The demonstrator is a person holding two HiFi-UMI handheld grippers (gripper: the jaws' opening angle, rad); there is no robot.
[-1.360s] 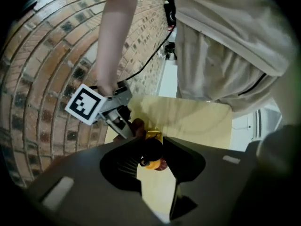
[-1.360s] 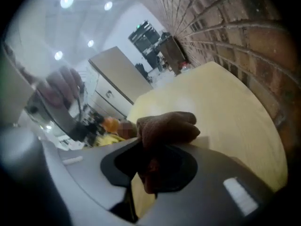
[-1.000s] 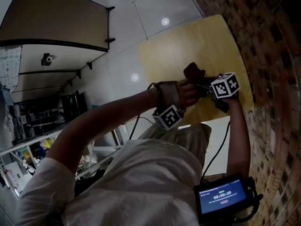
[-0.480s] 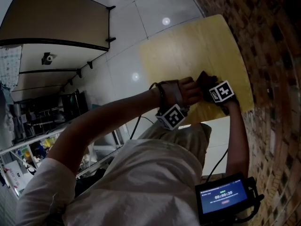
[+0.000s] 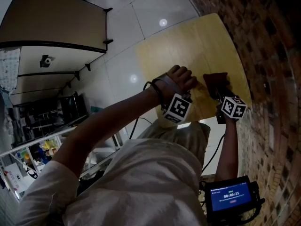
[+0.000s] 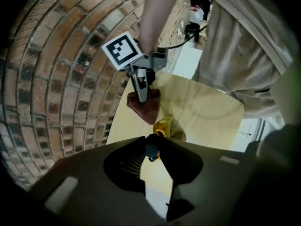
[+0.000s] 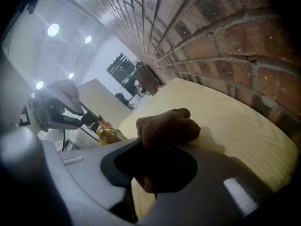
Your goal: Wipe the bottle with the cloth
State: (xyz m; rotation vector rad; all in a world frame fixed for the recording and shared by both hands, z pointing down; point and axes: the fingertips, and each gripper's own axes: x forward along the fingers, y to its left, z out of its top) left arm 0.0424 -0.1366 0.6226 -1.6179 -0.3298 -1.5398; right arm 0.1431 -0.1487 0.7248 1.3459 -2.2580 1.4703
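Observation:
A small bottle of amber liquid (image 6: 170,128) stands tilted over the yellow wooden table (image 5: 188,41). My left gripper (image 6: 152,147) is shut on its dark cap; its jaws have just been closing with the cap between them. In the right gripper view the bottle (image 7: 109,134) hangs from the left gripper (image 7: 91,120). My right gripper (image 7: 155,147) is shut on a crumpled brown cloth (image 7: 167,126). The cloth (image 6: 143,107) sits just beside the bottle and apart from it. In the head view the cloth (image 5: 216,83) shows, while the left hand hides the bottle.
A brick wall (image 5: 263,41) runs close along the table's right side. White tiled floor (image 5: 122,41) lies to the left of the table. A black device with a lit screen (image 5: 230,197) hangs at the person's waist.
The right gripper has swung the cloth right and down, away from the left hand. The left hand has shifted up the picture and its marker cube has rolled.

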